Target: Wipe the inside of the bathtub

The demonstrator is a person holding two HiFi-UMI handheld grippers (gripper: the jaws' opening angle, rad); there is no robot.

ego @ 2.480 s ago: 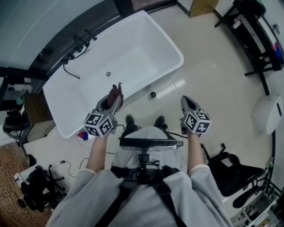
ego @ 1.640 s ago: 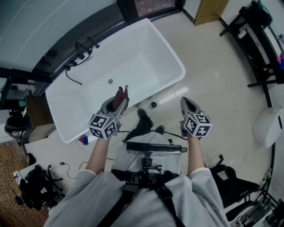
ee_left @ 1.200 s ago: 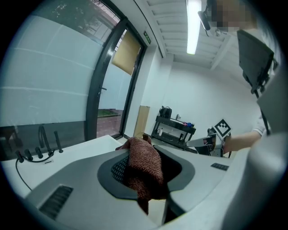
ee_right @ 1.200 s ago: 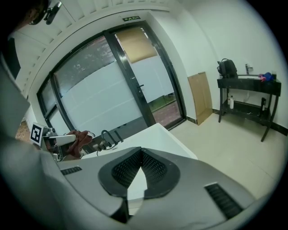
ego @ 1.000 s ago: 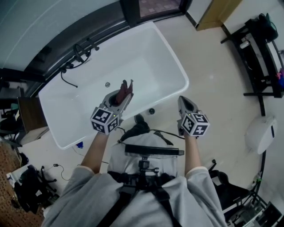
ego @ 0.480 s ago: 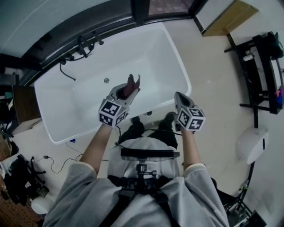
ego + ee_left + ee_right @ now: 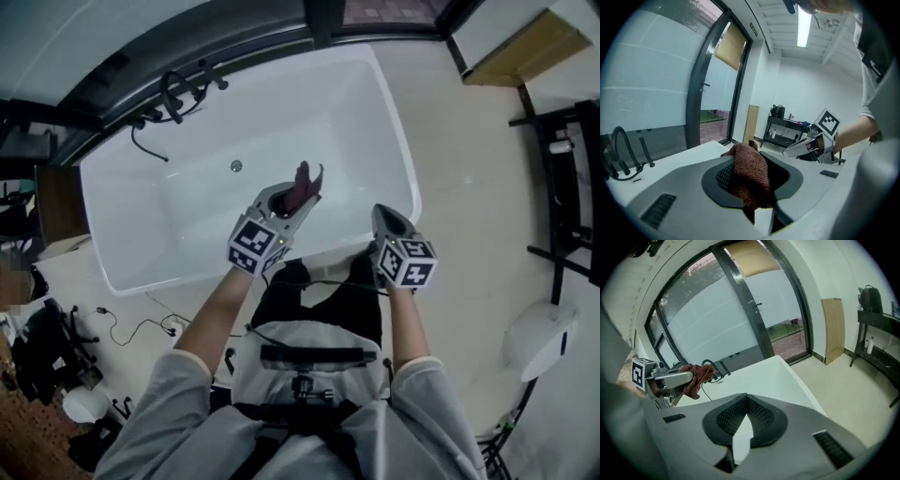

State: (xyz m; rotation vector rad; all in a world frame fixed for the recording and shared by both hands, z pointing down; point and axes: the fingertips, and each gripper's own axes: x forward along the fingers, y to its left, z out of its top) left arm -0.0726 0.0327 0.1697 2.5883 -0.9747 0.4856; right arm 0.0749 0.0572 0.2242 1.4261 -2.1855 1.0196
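Pinching brown cloth (image 7: 304, 177) in left gripper (image 7: 299, 197), holding it raised over white bathtub (image 7: 173, 202), just past near rim, likely staging for reach inside. Holding right gripper (image 7: 385, 217) pressed together, empty, at near rim, right of cloth, clear of wiping path.

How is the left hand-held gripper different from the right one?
The left hand-held gripper squeezes a brown cloth; the right hand-held gripper is shut on nothing. The left one is out over the bathtub; the right one hangs back by its near edge. Both are grey and point the same way.
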